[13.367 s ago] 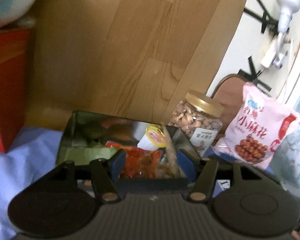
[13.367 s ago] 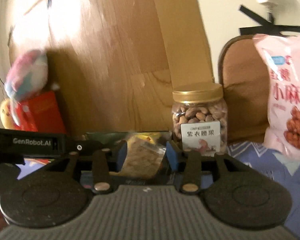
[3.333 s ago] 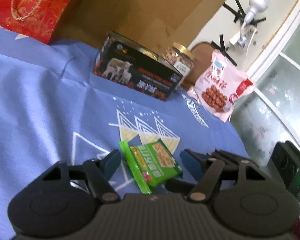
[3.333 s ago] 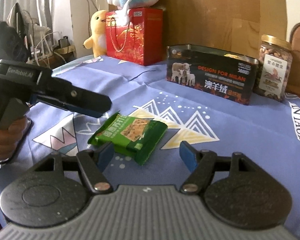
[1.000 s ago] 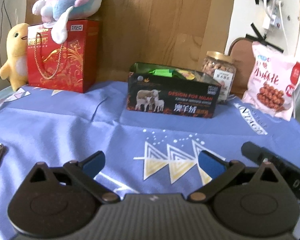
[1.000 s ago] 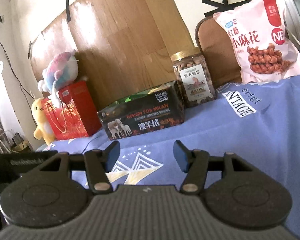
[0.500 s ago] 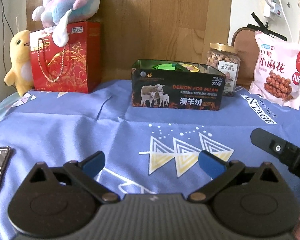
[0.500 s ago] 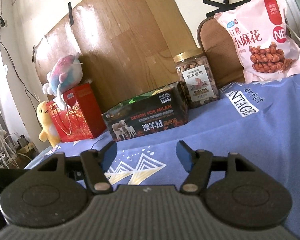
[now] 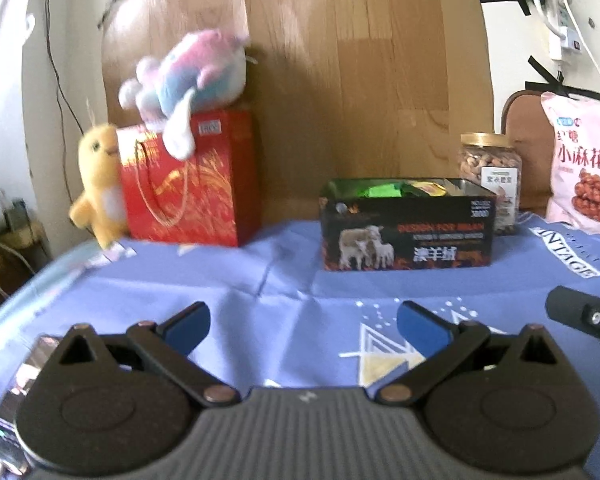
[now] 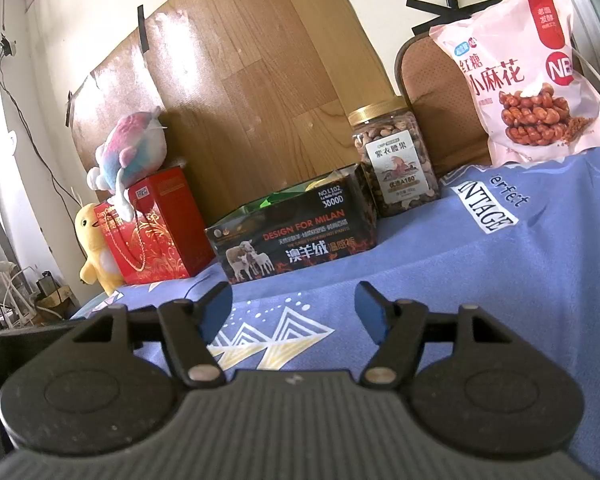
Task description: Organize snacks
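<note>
A black tin box (image 9: 406, 224) stands open-topped at the back of the blue tablecloth (image 9: 284, 280), with green and yellow snack packets (image 9: 382, 191) showing inside. The right wrist view shows the same box (image 10: 292, 236) ahead. My left gripper (image 9: 304, 320) is open, well short of the box, with only cloth between its fingers. My right gripper (image 10: 293, 304) hovers low over the cloth with its jaws opening and nothing between them. Part of the right gripper's body (image 9: 584, 314) pokes in at the right edge of the left wrist view.
A nut jar (image 10: 394, 160) and a pink snack bag (image 10: 520, 72) stand right of the box. A red gift bag (image 9: 188, 184) with a pastel plush (image 9: 188, 68) on top and a yellow plush (image 9: 98, 180) stand to its left. A phone (image 9: 16, 392) lies at the near left.
The left wrist view has swung up and to the left with motion blur, so the box sits lower and further right. The right gripper's jaws have spread wider; its view has hardly shifted.
</note>
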Motion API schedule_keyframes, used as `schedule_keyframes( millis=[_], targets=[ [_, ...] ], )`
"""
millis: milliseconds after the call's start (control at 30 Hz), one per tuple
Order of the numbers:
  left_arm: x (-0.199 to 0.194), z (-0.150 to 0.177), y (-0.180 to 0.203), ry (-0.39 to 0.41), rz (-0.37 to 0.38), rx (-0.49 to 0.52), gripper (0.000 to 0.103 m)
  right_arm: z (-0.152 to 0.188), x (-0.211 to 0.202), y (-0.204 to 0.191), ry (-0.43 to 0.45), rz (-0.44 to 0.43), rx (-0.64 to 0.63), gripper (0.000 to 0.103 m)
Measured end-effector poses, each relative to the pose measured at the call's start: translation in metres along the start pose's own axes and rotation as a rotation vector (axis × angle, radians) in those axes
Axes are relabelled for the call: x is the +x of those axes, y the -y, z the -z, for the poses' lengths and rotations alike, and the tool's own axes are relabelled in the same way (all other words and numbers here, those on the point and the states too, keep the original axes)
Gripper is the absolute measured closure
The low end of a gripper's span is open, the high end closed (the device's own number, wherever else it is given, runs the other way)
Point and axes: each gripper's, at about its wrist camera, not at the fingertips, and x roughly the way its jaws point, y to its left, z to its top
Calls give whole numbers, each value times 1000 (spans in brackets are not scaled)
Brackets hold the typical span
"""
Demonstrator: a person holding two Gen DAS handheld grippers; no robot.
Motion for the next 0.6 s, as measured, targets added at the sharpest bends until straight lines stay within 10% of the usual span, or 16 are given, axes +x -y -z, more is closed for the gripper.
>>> schedule_keyframes(
  millis=[600],
  targets=[
    [10,6,0,-85,-28,60,0,1,-1,0,5,0,9,28]
  ],
)
